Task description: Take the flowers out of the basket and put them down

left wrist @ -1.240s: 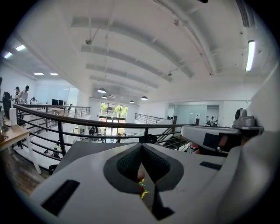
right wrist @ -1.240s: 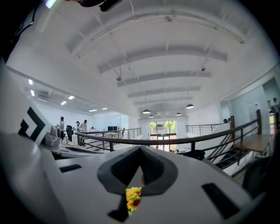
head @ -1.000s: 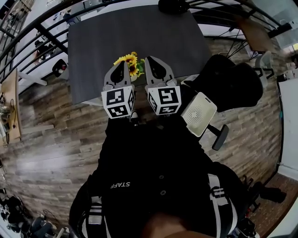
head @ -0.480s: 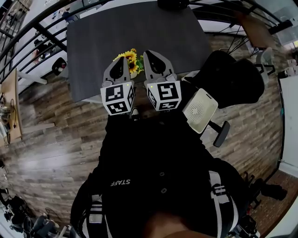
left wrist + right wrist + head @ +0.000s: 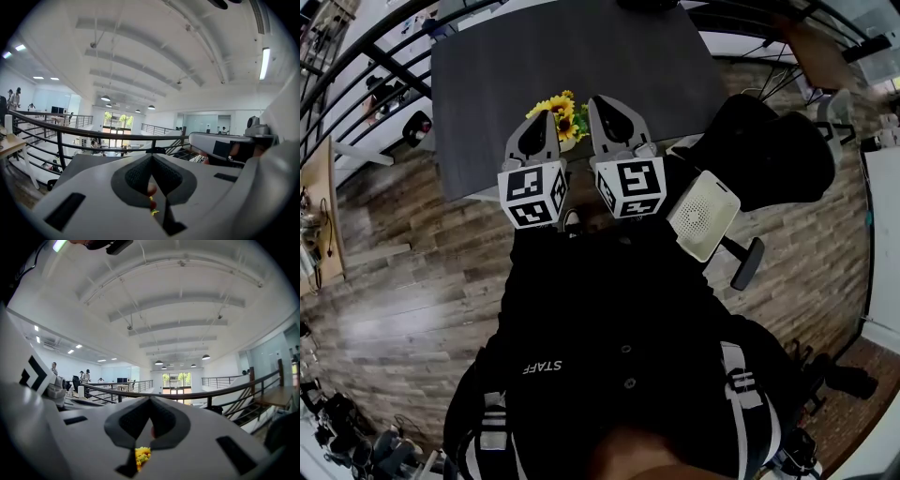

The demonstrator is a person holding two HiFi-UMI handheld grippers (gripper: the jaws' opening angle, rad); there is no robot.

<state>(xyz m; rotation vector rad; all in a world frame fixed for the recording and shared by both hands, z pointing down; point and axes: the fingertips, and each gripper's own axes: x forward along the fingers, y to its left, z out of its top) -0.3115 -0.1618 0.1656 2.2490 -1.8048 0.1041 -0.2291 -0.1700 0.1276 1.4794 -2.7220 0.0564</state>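
Flowers (image 5: pixel 555 107) sit in basket (image 5: pixel 569 144) near worktop (image 5: pixel 581 47) edge, between grippers. Left gripper (image 5: pixel 152 157) and right gripper (image 5: pixel 150 398) fully closed, empty. Risk: closed tips shove blooms, tip basket off edge.

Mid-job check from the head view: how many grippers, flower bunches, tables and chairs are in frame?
Grippers: 2, the left gripper and the right gripper
Yellow flower bunch: 1
Dark table: 1
Black chair: 1
Total: 5
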